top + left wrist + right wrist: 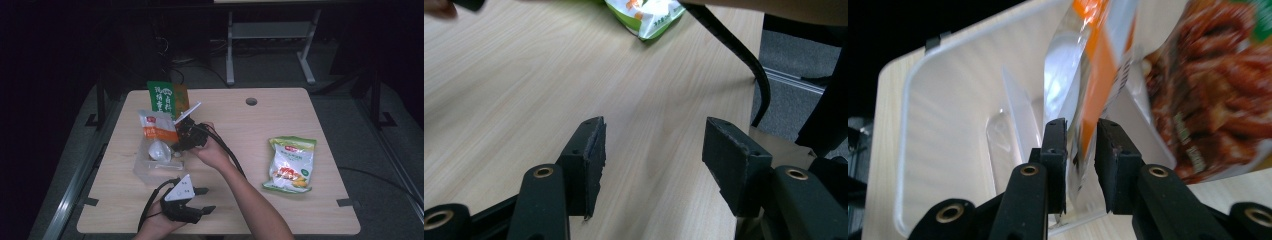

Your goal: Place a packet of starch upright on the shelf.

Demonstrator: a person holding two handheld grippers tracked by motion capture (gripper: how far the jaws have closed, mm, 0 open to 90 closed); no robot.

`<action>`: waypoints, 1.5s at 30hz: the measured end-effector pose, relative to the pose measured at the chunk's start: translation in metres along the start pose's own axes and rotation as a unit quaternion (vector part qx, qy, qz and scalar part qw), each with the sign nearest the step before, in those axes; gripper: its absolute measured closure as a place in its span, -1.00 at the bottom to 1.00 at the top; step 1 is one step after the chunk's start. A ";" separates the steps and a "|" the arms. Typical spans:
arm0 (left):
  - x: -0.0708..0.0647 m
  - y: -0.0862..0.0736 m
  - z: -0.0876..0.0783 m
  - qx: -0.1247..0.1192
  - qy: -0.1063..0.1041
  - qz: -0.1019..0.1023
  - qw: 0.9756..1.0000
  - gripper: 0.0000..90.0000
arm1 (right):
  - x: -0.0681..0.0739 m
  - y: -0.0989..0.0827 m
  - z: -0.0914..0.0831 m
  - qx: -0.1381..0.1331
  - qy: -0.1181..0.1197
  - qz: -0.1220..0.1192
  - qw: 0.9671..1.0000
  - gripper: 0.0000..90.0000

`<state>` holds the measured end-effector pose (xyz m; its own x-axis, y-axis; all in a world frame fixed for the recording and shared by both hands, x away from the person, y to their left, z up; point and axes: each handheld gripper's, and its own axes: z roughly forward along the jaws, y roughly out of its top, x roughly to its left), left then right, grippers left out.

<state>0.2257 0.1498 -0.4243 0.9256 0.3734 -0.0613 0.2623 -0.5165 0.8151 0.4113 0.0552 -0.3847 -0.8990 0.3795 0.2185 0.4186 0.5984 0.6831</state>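
The room around you is dark; a light wood-grain desk (280, 125) with a round cable hole carries the work. At its left stands a clear plastic bin (145, 170). An orange-and-white pouch (159, 126) stands upright in the bin, glossy, with a silvery crinkled edge and an orange band across its lower front. A white packet (159, 150) lies on the bin floor just below it. Behind the pouch, a green package (162, 97) leans at the bin's far side; its face with a reddish food picture (1208, 100) appears in the right gripper view.

Your right hand-held gripper (181, 142) reaches into the bin. In the right gripper view, the pouch's lower edge (1083, 125) passes between the two jaws, which stand close together; whether the pads press on the foil cannot be told.

Your left hand-held gripper (205, 200) rests near the desk's front edge, jaws apart with bare desk between them. A green-and-yellow snack bag (291, 165) lies flat at the right, well apart from the bin.
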 end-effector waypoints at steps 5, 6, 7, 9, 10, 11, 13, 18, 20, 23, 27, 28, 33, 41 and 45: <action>0.001 0.000 0.000 0.002 0.000 0.000 1.000 -0.06 | -0.001 0.002 -0.006 -0.009 0.011 0.006 1.000 0.99; 0.001 0.000 0.000 0.002 0.000 0.000 1.000 -0.06 | -0.001 0.001 -0.006 -0.008 0.011 0.007 1.000 0.99; 0.002 0.000 0.000 0.002 0.001 -0.001 1.000 -0.06 | 0.000 0.000 -0.006 -0.008 0.014 0.014 1.000 0.99; 0.002 0.000 0.000 0.002 0.001 -0.002 1.000 -0.06 | -0.002 -0.001 -0.005 -0.008 0.017 0.016 1.000 1.00; 0.002 -0.001 0.001 0.002 0.002 -0.002 1.000 -0.06 | -0.003 -0.002 -0.005 -0.008 0.017 0.019 1.000 0.99; 0.002 -0.001 0.001 0.003 0.002 -0.003 1.000 -0.06 | -0.004 -0.003 -0.005 -0.013 0.019 0.020 1.000 0.99; 0.003 -0.001 0.001 0.005 0.001 -0.003 1.000 -0.07 | -0.005 -0.003 -0.005 -0.012 0.018 0.018 1.000 0.96; 0.004 -0.001 0.002 0.006 0.003 -0.005 1.000 -0.10 | -0.003 -0.003 -0.009 -0.020 0.030 0.019 0.999 0.75; 0.005 -0.001 0.001 0.007 0.004 -0.005 1.000 -0.10 | -0.003 -0.002 -0.012 -0.017 0.024 0.013 0.999 0.69; 0.005 -0.001 0.001 0.009 0.006 -0.005 1.000 -0.12 | -0.003 -0.003 -0.017 -0.016 0.022 0.012 1.000 0.63; 0.006 -0.001 0.000 0.008 0.007 -0.008 1.000 -0.13 | -0.005 -0.006 -0.025 -0.022 0.040 0.022 0.999 0.52; 0.006 -0.001 0.001 0.008 0.008 -0.009 1.000 -0.13 | -0.005 -0.007 -0.027 -0.024 0.041 0.021 0.999 0.50; 0.006 -0.001 0.001 0.007 0.009 -0.013 1.000 -0.13 | -0.006 -0.012 -0.038 -0.024 0.035 0.013 0.999 0.45; 0.007 -0.001 0.003 0.009 0.013 -0.011 1.000 -0.16 | -0.010 -0.028 -0.060 -0.022 0.031 0.031 0.999 0.41; 0.007 -0.001 0.004 0.010 0.012 -0.014 1.000 -0.16 | -0.015 -0.039 -0.073 -0.026 0.025 0.040 0.999 0.39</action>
<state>0.2326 0.1497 -0.4279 0.9114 0.4055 -0.0699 0.2930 -0.5203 0.8021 0.3991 -0.0255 -0.3634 -0.8688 0.3887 0.3068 0.4831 0.5294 0.6974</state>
